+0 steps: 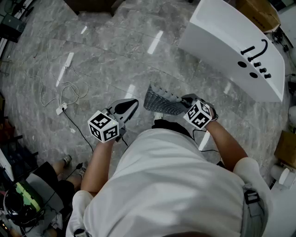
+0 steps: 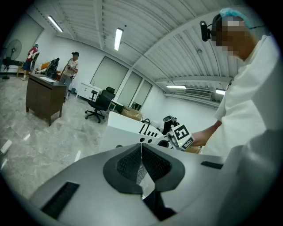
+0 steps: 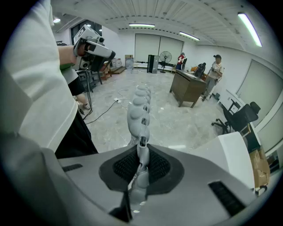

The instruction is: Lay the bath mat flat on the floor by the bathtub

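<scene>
The grey pebbled bath mat [image 1: 162,102] hangs bunched in front of me, above the marble floor. My right gripper [image 1: 186,102] is shut on its right edge. In the right gripper view the mat [image 3: 138,108] runs edge-on straight out from between the closed jaws [image 3: 141,155]. My left gripper [image 1: 131,105] is held just left of the mat, apart from it and shut, with nothing between its jaws in the left gripper view [image 2: 141,150]. The white bathtub [image 1: 233,44] stands at the upper right, a short way beyond the mat; it also shows as the bathtub [image 2: 132,129] ahead of the left gripper.
A white cable and plug strip [image 1: 62,95] trail over the floor at the left. A seated person's legs [image 1: 55,178] are at the lower left. A wooden desk [image 2: 43,98], an office chair [image 2: 101,104] and standing people are farther off. Cardboard boxes [image 1: 261,14] sit behind the tub.
</scene>
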`<state>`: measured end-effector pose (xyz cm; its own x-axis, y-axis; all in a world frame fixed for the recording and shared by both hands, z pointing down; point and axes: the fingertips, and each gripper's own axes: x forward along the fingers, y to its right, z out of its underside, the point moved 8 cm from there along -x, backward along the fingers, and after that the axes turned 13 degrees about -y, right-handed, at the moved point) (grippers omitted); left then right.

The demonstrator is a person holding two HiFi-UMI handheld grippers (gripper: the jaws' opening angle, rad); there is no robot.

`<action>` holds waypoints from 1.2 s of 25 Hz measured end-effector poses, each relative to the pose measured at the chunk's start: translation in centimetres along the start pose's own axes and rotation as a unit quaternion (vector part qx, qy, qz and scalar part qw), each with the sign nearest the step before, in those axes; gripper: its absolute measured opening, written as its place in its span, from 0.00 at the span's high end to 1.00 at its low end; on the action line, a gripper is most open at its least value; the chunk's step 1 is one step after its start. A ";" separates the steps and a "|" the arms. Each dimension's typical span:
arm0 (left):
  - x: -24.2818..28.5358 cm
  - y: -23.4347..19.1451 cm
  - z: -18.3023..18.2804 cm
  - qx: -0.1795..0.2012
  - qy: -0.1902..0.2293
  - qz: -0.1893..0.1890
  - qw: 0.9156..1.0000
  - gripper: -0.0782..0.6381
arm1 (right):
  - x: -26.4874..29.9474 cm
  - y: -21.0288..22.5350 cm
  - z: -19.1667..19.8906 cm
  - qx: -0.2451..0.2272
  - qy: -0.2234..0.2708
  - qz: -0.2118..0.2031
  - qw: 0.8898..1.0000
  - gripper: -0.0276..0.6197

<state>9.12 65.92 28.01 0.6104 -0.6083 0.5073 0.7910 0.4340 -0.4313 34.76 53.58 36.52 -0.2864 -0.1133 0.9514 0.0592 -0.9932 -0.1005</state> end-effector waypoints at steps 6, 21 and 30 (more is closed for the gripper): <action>2.7 -3.8 -6.4 -0.006 0.027 -0.005 1.000 0.86 | 1.2 6.1 -1.8 -0.018 -0.004 -0.008 1.000 0.89; 8.2 -21.7 -17.7 -0.011 0.030 0.093 0.995 0.86 | 7.2 22.7 -12.2 0.036 -0.031 -0.012 0.999 0.89; 8.6 -33.3 -28.4 0.057 -0.007 0.147 0.987 0.86 | 7.3 35.0 -21.5 0.084 -0.038 0.016 0.996 0.89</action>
<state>-13.18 27.34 25.58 0.8148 -0.4354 0.3829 0.5778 0.6639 -0.4747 14.16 17.37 33.70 -0.2090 -0.1367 0.9683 0.2283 -0.9696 -0.0876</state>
